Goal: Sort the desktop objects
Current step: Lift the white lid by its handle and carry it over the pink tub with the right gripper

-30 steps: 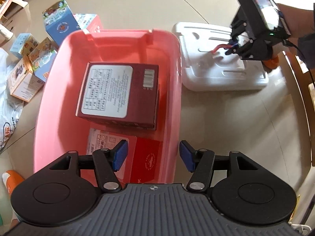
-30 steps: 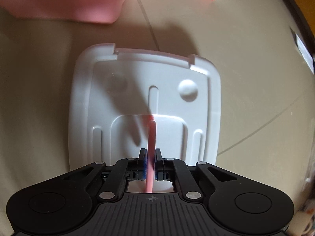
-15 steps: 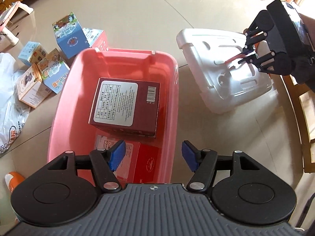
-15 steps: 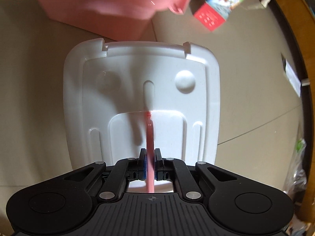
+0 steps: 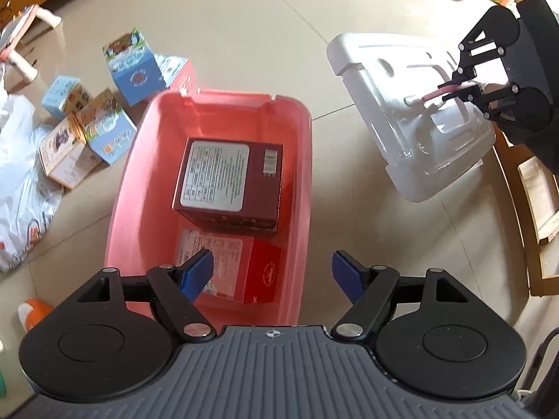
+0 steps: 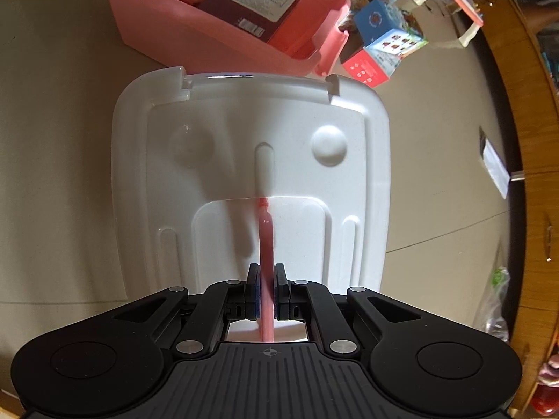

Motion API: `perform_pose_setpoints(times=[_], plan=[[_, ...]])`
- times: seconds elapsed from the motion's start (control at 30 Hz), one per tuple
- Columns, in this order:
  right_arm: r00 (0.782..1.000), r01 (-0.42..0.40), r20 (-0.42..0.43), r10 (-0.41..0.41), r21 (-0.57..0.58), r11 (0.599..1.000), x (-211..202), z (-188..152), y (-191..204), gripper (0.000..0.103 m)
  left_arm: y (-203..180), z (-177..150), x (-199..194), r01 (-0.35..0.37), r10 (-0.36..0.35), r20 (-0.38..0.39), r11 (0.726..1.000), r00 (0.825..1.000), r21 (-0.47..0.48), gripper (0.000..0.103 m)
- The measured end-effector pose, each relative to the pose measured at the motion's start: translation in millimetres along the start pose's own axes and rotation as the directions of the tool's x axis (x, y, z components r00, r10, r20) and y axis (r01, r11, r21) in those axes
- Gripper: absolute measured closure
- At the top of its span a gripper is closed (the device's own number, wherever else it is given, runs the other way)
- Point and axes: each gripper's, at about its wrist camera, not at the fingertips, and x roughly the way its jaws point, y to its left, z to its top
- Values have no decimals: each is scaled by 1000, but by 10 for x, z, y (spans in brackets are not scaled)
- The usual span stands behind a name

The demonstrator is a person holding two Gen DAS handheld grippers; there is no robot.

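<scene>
A pink bin (image 5: 300, 188) stands on the floor and holds a dark red box (image 5: 229, 183) on top of a red box (image 5: 258, 272). My left gripper (image 5: 272, 276) is open and empty above the bin's near end. My right gripper (image 6: 267, 284) is shut on the pink handle (image 6: 265, 244) of the white lid (image 6: 349, 209) and holds the lid tilted above the floor, to the right of the bin. The lid (image 5: 394, 111) and right gripper (image 5: 461, 85) also show in the left wrist view. The bin (image 6: 195, 31) lies beyond the lid's far edge in the right wrist view.
Several small cartons (image 5: 104, 129) and a blue carton (image 5: 134, 66) lie left of the bin, next to a white plastic bag (image 5: 17, 188). An orange bottle (image 5: 31, 314) stands at lower left. Wooden furniture (image 5: 538, 202) stands at right. The floor is beige tile.
My right gripper has lifted the white lid off the floor and tilted it. My left gripper has risen and drawn back from the bin, still open.
</scene>
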Motion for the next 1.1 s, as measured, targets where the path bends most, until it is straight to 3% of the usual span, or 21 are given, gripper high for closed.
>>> perform_pose_setpoints(times=[0.3,0.57,0.63,1.1], plan=[[999,51,19,-50,-52,997,-314,241,48,98,131,-67,-235,3,-1,68,999,998,-33,25],[995,75,84,-60,-187,979,-439,841,106,98,442,-278,-480,24,-8,117,990,993,-138,24],[994,80,94,-59,-237,968,-454,1004,154,98,502,-346,-499,39,-24,105,988,994,-148,19],[991,84,132,-16,-529,845,-258,1962,498,97,672,-783,-357,40,-37,30,994,999,-107,19]])
